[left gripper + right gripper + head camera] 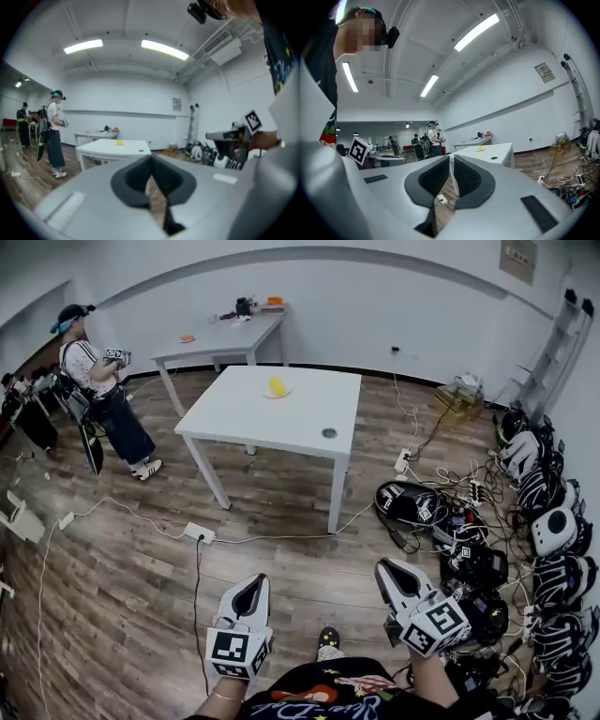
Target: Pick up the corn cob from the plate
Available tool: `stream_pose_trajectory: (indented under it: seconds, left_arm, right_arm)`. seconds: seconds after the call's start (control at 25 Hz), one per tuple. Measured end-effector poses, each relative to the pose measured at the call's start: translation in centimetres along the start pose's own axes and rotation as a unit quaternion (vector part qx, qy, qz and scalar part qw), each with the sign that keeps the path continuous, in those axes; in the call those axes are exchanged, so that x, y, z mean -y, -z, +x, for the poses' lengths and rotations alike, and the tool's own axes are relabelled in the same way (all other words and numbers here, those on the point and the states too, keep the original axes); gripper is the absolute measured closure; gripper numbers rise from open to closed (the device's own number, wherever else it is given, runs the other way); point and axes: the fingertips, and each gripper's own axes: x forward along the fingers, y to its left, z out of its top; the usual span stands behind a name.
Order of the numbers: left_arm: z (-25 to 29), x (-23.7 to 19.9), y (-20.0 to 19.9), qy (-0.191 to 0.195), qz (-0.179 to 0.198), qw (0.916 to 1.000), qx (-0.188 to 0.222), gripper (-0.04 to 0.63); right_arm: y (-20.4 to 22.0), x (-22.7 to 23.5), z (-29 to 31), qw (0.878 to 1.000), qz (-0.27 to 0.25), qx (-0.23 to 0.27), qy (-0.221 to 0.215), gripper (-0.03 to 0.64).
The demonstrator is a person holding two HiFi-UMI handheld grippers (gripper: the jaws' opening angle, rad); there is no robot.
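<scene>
The left gripper (251, 589) and right gripper (388, 570) both have jaws together, empty, well short of the desk (281, 423). At 12 o'clock, the corn cob (276, 385) lies on its plate (285, 394). It is probably light, stiff and bumpy, so grasp it across the middle.

No legible text anywhere.
- Head view, 1 o'clock: framed wall sign (517, 257), print too small to read; blurred in both gripper views too.
- 6 o'clock: marker cubes (237, 652) on left gripper (254, 581) and right gripper (385, 567) carry black-white square patterns, no letters, no digits.
- Bottom edge: coloured shirt print (309, 697), wording unreadable.
</scene>
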Motion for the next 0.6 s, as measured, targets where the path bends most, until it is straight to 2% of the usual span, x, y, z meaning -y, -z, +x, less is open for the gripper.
stream_pose_trajectory:
  seconds: [0.2, 0.36, 0.6]
  left_arm:
    - [8.8, -2.7, -3.1, -0.006, 0.011, 0.9998, 0.017, 0.597]
    - [14.6, -5.6, -3.6, 0.007, 0.011, 0.9999, 0.01, 0.597]
    - [24.5, -14.2, -4.1, 0.023, -0.004, 0.9997, 0.001, 0.597]
  right_arm:
    - [-1.9, 3.7, 9.4, 0.998, -0.003, -0.004, -0.066, 0.6]
    - [-2.4, 6.0, 16.3, 0.997, 0.011, -0.007, -0.078, 0.6]
    - [-4.0, 9.5, 28.5, 0.996, 0.008, -0.012, -0.084, 0.6]
